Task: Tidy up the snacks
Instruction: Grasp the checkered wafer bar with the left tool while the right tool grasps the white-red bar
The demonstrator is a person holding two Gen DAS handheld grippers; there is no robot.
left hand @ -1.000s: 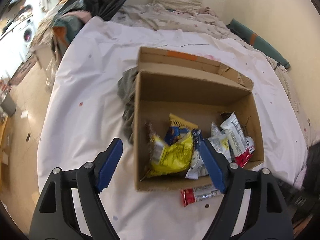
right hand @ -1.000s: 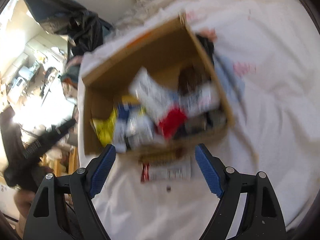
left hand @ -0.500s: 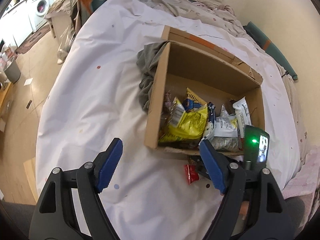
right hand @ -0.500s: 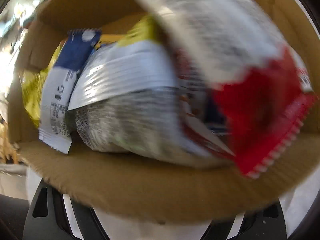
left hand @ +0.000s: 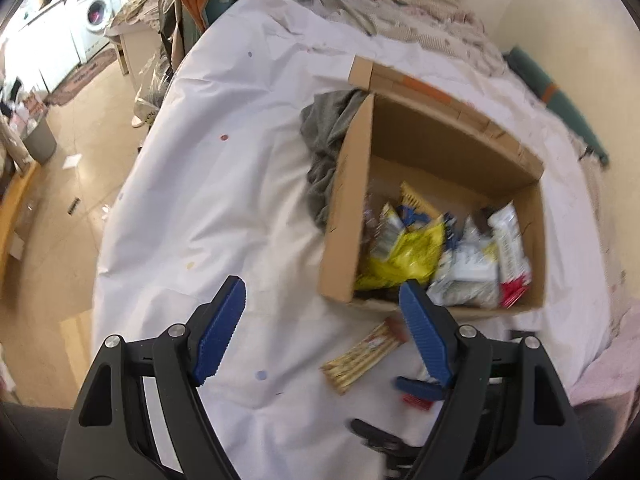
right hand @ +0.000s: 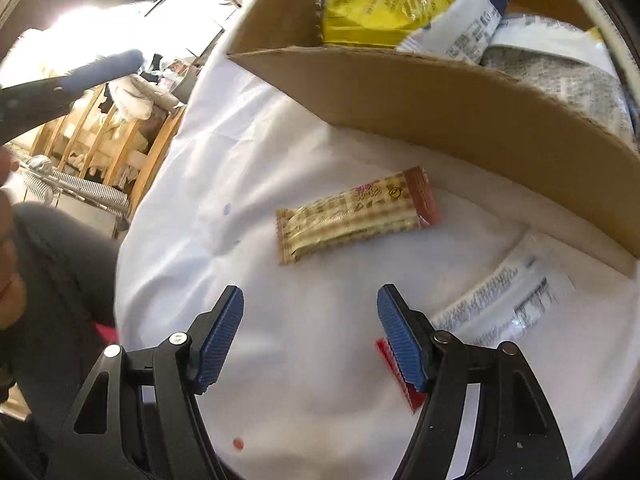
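A cardboard box (left hand: pixel 348 216) stands on the white sheet with several snack packets in it, a yellow one (left hand: pixel 404 256) among them. In front of the box lie a beige wafer bar (right hand: pixel 352 212) and a white packet with a red end (right hand: pixel 492 312). My right gripper (right hand: pixel 310 304) hovers low over the sheet just short of the bar. Its jaws are closing with only sheet between them, and the red-ended packet lies under its right finger. My left gripper (left hand: pixel 320 300) is open and empty, above the sheet left of the box front, near the bar (left hand: pixel 360 354).
A grey cloth (left hand: pixel 328 136) is bunched against the box's left wall. The sheet's edge (left hand: pixel 120 208) drops to the floor on the left. Rumpled bedding (left hand: pixel 420 12) lies behind the box. A person's dark-clothed leg (right hand: pixel 60 280) is at the near left.
The right gripper came back from over the box down to the sheet before it. A beige bar now lies beside the red-ended packet. The left gripper drifted left, and the box sits further right in its view.
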